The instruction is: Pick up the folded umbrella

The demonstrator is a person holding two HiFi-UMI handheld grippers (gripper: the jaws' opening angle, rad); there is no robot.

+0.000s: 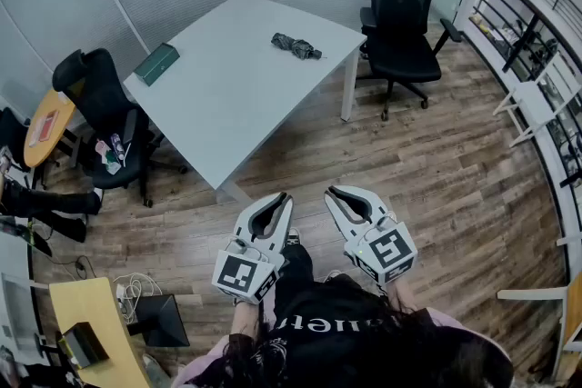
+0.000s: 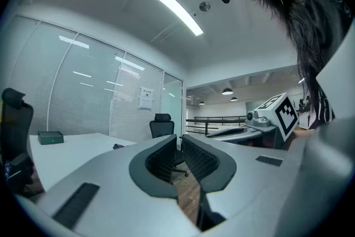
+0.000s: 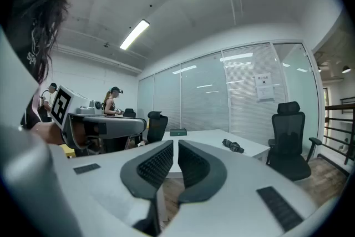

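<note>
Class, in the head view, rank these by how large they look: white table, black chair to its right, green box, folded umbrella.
1. Table
2. Chair
3. Box and umbrella look about the same size, so I won't rank them.

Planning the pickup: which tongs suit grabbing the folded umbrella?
Probably right: the umbrella lies toward the table's far right corner. The right tongs and left tongs are both shut, far off.

Dark grey folded umbrella (image 1: pixel 296 45) on a white worktop (image 1: pixel 236 95), dark green box (image 1: pixel 156 64) at nine o'clock, black chair (image 1: pixel 400 23) at three o'clock; brown wood-plank floor (image 1: pixel 436 168). Pale grey left tool (image 1: pixel 284 198) and right tool (image 1: pixel 333 193) carry black-and-white square markers.
</note>
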